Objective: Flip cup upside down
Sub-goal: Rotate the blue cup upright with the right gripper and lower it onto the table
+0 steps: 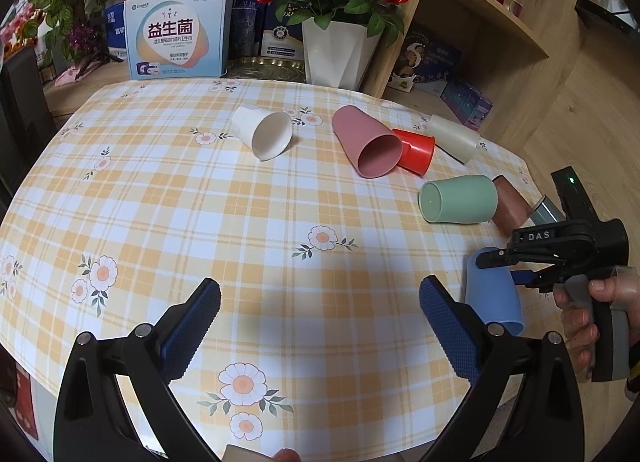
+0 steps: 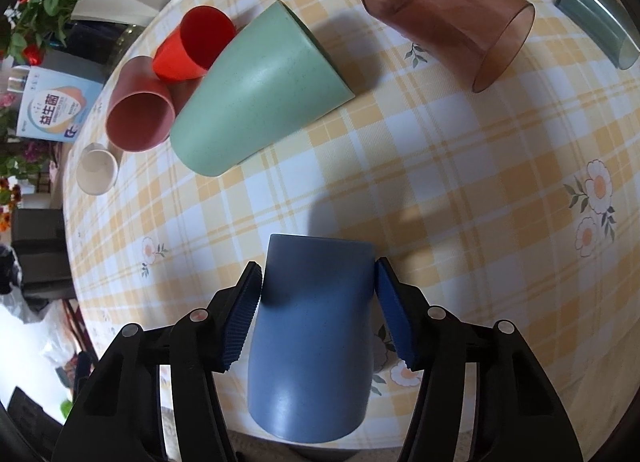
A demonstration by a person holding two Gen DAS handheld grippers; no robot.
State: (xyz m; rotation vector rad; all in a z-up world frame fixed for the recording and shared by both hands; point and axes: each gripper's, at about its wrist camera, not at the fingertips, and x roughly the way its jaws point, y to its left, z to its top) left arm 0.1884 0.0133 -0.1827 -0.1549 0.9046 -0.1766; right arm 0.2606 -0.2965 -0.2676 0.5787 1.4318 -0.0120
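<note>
on the left of the left wrist view the left gripper (image 1: 320,302) hangs over the checked tablecloth (image 1: 160,197) with its jaws spread wide and nothing between them. above it, toward the upper middle of the frame, a white cup (image 1: 264,133) lies on its side with its mouth facing the camera. right of that a pink cup (image 1: 366,141) lies on its side too, a red cup (image 1: 416,149) tucked against it and a cream cup (image 1: 454,137) just behind. further right a green cup (image 1: 458,199) lies with its base toward the camera, and a brown see-through cup (image 1: 512,205) lies just beside it. at the far right edge a hand (image 1: 584,322) holds the right gripper (image 1: 506,262), which is on the blue cup (image 1: 494,294) near the table's edge.

in the right wrist view, the blue cup (image 2: 312,338) fills the lower middle of the frame. the right gripper (image 2: 318,274) has its jaws pinching the cup's sides, a blue ridged pad (image 2: 240,318) against the left wall and the other at the right wall. the cup's darker end points away, toward the cloth. whether it rests on the table i cannot tell. the green cup (image 2: 260,97) lies in the upper left, the brown cup (image 2: 448,13) in the upper right.
</note>
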